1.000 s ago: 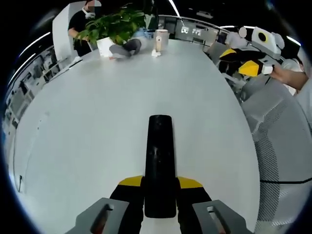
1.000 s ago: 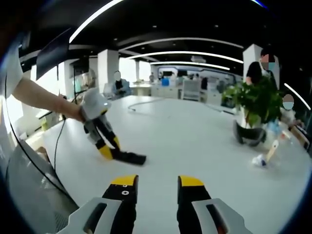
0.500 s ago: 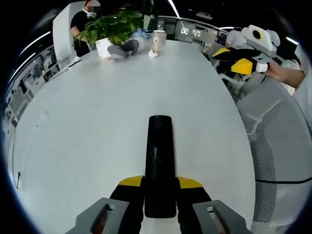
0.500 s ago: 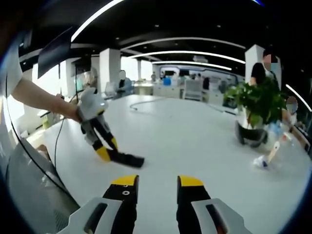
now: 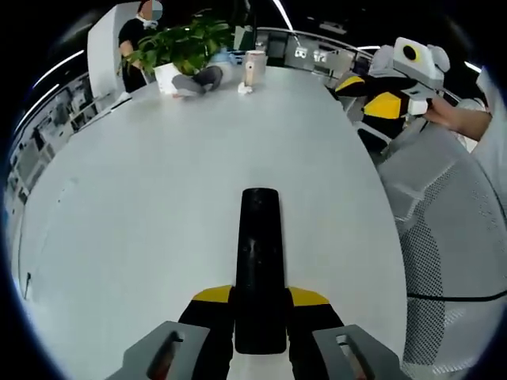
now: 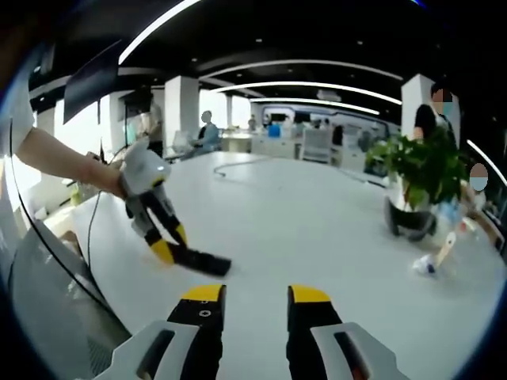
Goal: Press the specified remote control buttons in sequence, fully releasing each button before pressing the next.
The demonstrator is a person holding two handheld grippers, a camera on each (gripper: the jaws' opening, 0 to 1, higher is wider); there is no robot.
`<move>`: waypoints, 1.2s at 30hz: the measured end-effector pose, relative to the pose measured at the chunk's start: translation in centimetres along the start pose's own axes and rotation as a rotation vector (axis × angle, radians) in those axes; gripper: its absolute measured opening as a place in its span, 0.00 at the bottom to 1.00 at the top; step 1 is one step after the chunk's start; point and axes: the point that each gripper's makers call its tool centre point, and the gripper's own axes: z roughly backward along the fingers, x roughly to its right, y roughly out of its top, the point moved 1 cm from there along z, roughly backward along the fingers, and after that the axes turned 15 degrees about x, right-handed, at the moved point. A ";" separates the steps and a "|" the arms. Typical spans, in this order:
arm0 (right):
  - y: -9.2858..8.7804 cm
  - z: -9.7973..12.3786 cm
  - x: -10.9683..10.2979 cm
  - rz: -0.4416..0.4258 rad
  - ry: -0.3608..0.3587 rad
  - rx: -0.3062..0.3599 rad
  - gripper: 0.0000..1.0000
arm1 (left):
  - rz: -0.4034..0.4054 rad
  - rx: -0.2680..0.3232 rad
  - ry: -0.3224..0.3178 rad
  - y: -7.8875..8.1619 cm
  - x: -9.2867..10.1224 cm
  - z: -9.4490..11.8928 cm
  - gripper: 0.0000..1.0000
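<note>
Left gripper view low over table [image 5: 142, 206], facing plant [image 5: 186, 43]; right gripper view higher, sharing both.

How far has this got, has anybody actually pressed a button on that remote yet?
Done: the left gripper is shut on the long black remote control, holding it low over the white table. In hand: the right gripper hangs open in the air, apart from the remote. Left: apparently every press; no jaw touches a button now, and nothing shows an earlier press.
</note>
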 end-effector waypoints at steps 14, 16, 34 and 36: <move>-0.1 0.0 0.1 0.011 -0.005 -0.003 0.28 | -0.002 0.003 -0.023 -0.4 1.5 0.2 0.24; 0.0 0.0 0.1 0.012 -0.006 -0.002 0.28 | -0.004 0.004 -0.022 -0.4 1.7 0.2 0.24; -0.1 0.0 0.1 0.014 -0.004 -0.005 0.27 | 0.002 0.026 -0.038 -0.6 3.7 0.2 0.24; -0.1 0.0 0.0 0.014 -0.004 -0.005 0.27 | 0.006 0.028 -0.037 -0.6 3.8 0.2 0.24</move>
